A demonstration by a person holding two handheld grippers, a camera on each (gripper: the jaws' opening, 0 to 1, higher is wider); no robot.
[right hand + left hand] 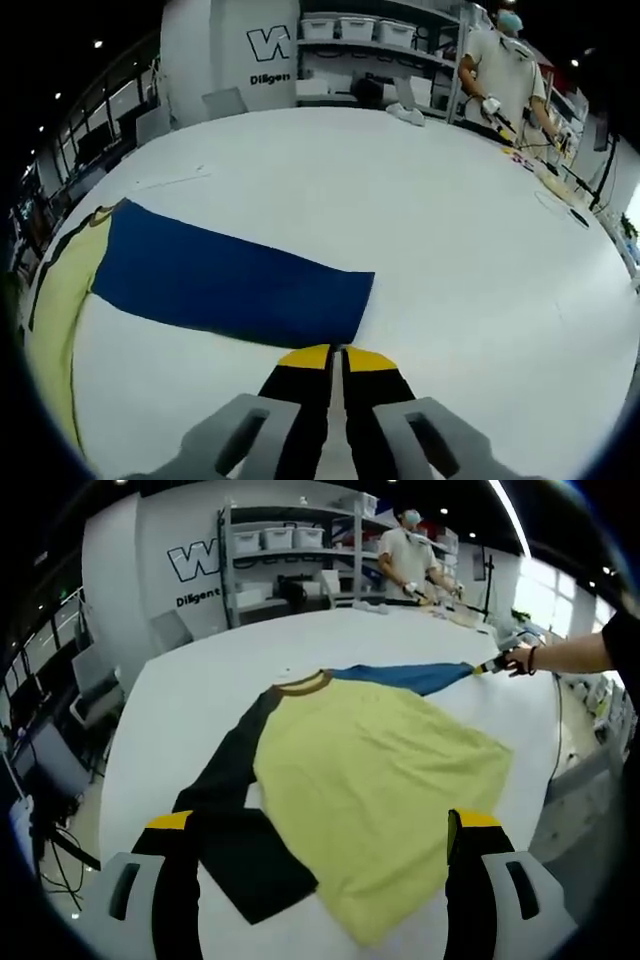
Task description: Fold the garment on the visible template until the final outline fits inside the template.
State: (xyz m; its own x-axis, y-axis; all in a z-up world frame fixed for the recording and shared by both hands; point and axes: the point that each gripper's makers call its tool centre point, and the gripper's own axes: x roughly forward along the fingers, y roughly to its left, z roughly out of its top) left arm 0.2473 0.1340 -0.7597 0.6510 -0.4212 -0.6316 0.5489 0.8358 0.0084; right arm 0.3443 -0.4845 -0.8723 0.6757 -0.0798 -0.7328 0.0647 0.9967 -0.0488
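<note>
White and wide, the counter [200, 670] fills a workshop backed by shelving [290, 550] with storage bins, where a person [408, 555] works at the far edge. On it the garment [370, 770] lies flat: a yellow body, a black sleeve [230, 810] toward 7 o'clock and a blue sleeve [410, 676] stretched out toward 2 o'clock. No template outline can be made out.

The right hand-held gripper [336, 352] is clenched at the blue sleeve's cuff; whether it pinches the cloth cannot be told. The left hand-held gripper [320, 825] hovers released over the lower hem.

It is probably thin, light knit cloth, limp and prone to wrinkling or dragging. Pinching hems, cuffs or corners through one layer should give the cleanest folds.
</note>
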